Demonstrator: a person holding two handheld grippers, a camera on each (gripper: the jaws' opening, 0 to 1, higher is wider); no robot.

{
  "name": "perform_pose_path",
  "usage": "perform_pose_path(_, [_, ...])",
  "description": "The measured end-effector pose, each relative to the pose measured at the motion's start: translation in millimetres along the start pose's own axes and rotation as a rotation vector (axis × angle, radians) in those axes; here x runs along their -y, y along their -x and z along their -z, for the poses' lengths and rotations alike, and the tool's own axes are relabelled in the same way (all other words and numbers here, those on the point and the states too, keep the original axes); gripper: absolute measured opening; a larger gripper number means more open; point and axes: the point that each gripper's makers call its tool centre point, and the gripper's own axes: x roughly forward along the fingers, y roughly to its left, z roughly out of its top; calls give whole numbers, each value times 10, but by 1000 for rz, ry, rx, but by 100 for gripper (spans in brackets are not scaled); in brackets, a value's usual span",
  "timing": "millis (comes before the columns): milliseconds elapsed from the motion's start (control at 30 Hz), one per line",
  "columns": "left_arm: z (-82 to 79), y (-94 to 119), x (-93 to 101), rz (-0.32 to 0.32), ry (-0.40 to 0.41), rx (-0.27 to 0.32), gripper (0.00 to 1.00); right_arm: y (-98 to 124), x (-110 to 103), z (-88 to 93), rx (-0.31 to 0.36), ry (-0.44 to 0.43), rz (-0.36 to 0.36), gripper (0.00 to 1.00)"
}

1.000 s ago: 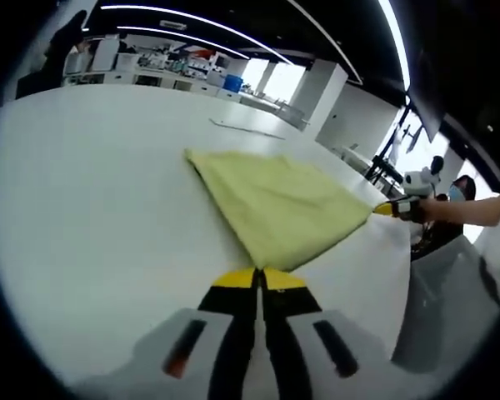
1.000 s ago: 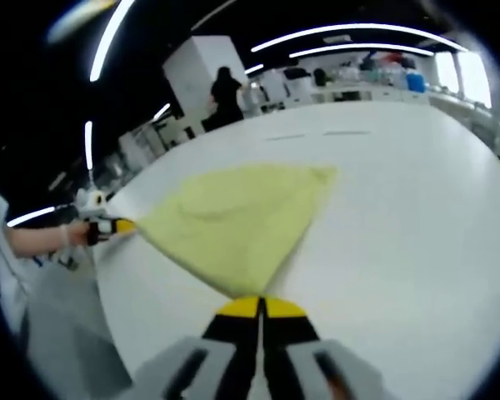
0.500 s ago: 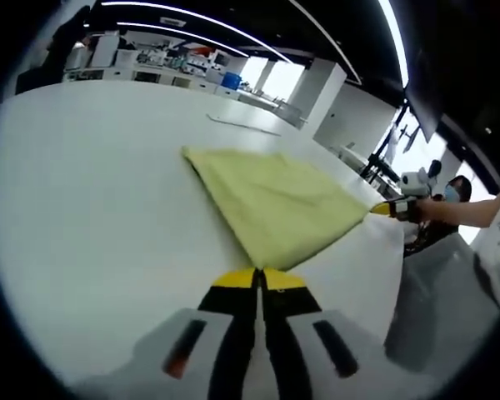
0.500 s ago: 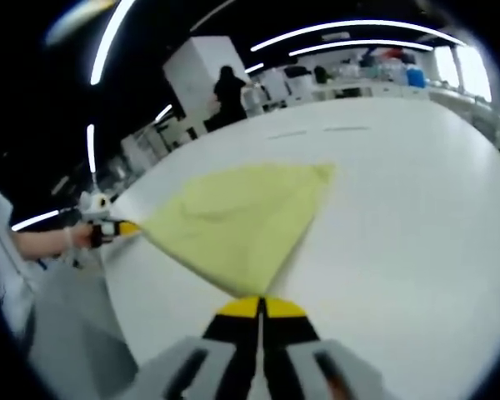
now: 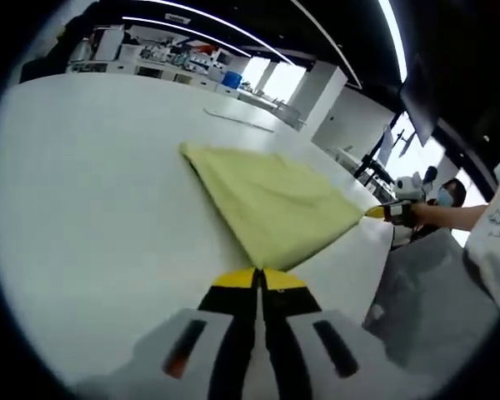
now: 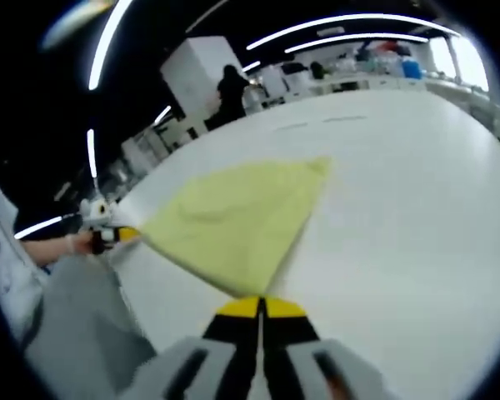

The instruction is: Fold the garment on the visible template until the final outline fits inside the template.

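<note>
1. Spreading across most of both views, the broad white table (image 5: 83, 208) is carrying the garment near one of its edges, with grey floor showing past that edge.
2. The yellow garment (image 5: 271, 204) is lying flat on the table as a smooth, plain, roughly triangular sheet; its far corner is resting on the surface while two near corners are being pulled taut between the grippers. No print or label is readable on it.
3. The left gripper (image 5: 258, 279) is clenching one corner of the garment, its yellow-tipped jaws pressed together on the cloth.
4. The right gripper (image 6: 260, 307) is likewise pinching another corner of the garment, jaws closed on the fabric; in the left gripper view it is appearing at the right, at the cloth's corner (image 5: 382, 212).
5. Faint markings (image 5: 237, 121) are lying on the table beyond the garment, too small to be making out.
</note>
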Motion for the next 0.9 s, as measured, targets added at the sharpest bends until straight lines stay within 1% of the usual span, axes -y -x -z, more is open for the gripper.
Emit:
perform_pose_path(33, [15,8,17,-2,-1,1,0,10,-17,16,0,1,0,0])
perform_pose_path(100, [13,4,-8,-6,16,9,0,15,-33,38,-2,2,0,0])
perform_pose_path(167, [48,19,36,-10,16,11,0,19,-36,51,-2,-1,4,0])
perform_pose_path(233, [47,21,30,-16,20,16,0,8,-30,45,4,-18,1,0])
perform_pose_path(400, [28,24,26,-33,15,21,0,12,-53,26,9,-16,3,0])
perform_pose_path(467, [-8,65,20,-43,15,34,0,50,-70,-18,14,-11,12,0])
perform_pose_path(500, [-61,103,12,-57,16,57,0,75,-90,-49,22,-5,16,0])
perform_pose_path(533, [-93,129,-38,-65,16,75,2,101,-111,-100,42,6,17,0])
perform_pose_path(567, [-132,156,-46,-73,16,91,6,141,-167,-175,73,-2,9,0])
perform_pose_path(600, [-212,190,-13,-88,12,120,10,162,-194,-212,88,-10,3,5])
perform_pose_path(633, [-249,210,9,-89,6,132,15,194,-220,-256,105,-10,7,10])
perform_pose_path(667, [-312,221,69,-90,-10,151,21,214,-230,-296,125,7,16,16])
perform_pose_path(700, [-343,233,89,-93,-17,159,26,238,-231,-325,139,25,33,26])
perform_pose_path(733, [-381,250,113,-99,-29,168,32,254,-253,-333,145,29,38,33])
perform_pose_path(767, [-402,253,138,-101,-41,172,40,272,-278,-342,153,32,43,40])
perform_pose_path(800, [-421,260,143,-105,-58,174,46,286,-278,-345,159,35,47,48])
perform_pose_path(867, [-430,261,196,-94,-82,173,56,316,-281,-341,171,46,51,58])
perform_pose_path(900, [-422,257,220,-87,-84,167,60,331,-285,-343,180,48,55,62])
